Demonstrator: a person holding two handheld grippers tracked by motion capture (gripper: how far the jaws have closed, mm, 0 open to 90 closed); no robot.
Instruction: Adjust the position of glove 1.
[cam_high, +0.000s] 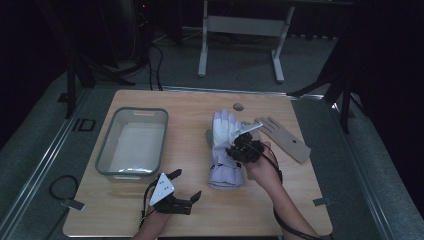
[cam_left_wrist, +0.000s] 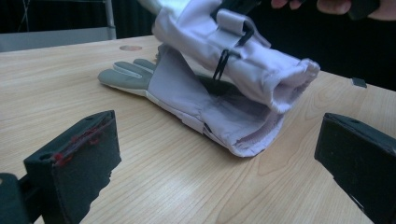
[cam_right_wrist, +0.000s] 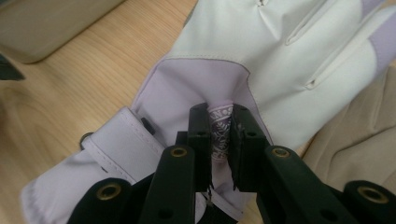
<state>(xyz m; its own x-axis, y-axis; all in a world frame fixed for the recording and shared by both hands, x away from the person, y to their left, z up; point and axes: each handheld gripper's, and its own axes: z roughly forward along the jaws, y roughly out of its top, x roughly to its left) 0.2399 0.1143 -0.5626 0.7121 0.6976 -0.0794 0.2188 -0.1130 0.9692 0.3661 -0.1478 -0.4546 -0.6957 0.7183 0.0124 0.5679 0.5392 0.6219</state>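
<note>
The right gripper (cam_high: 243, 146) is clamped on the upper lavender glove (cam_right_wrist: 261, 56), its 2 jaws pinching a patterned fold on the glove's back. This glove is raised off the table (cam_high: 190, 210) at its cuff end, above the lower glove (cam_left_wrist: 187, 100) lying flat. The left gripper (cam_high: 186, 185) rests near the table's front edge, jaws spread wide, holding nothing, facing both cuffs.

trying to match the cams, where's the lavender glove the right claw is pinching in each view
high view: lavender glove at table centre, under the right claw.
left gripper view: upper centre, lifted above a second glove.
right gripper view: centre, label pinched between the jaws.
shared landmark: its strapped cuff.
</note>
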